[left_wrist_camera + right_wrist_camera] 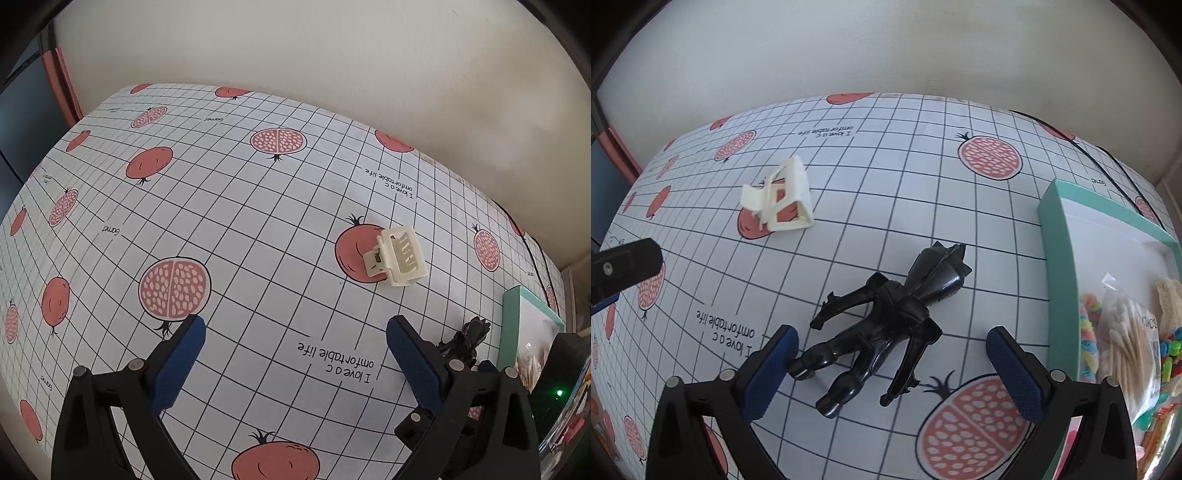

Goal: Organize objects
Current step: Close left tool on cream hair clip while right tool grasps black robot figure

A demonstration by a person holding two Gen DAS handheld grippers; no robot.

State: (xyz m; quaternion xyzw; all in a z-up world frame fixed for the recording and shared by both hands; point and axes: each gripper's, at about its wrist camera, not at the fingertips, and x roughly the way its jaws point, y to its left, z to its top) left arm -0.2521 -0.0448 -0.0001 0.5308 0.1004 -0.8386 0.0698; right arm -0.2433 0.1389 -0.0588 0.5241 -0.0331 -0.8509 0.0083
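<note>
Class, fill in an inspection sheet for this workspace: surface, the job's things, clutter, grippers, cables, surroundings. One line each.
Surface: tablecloth with a grid and pomegranate print.
Job's things: black figure lying flat; cream hair clip apart from it; teal box at the right holding cotton swabs and coloured hair ties.
Clutter: nothing seen.
Grippers: left gripper open, empty; right gripper open around the figure's legs, not closed.
Cables: black cable along the table's far right edge.
Surroundings: plain wall behind.

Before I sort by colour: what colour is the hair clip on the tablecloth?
Cream white. The hair clip shows best in the right wrist view.
</note>
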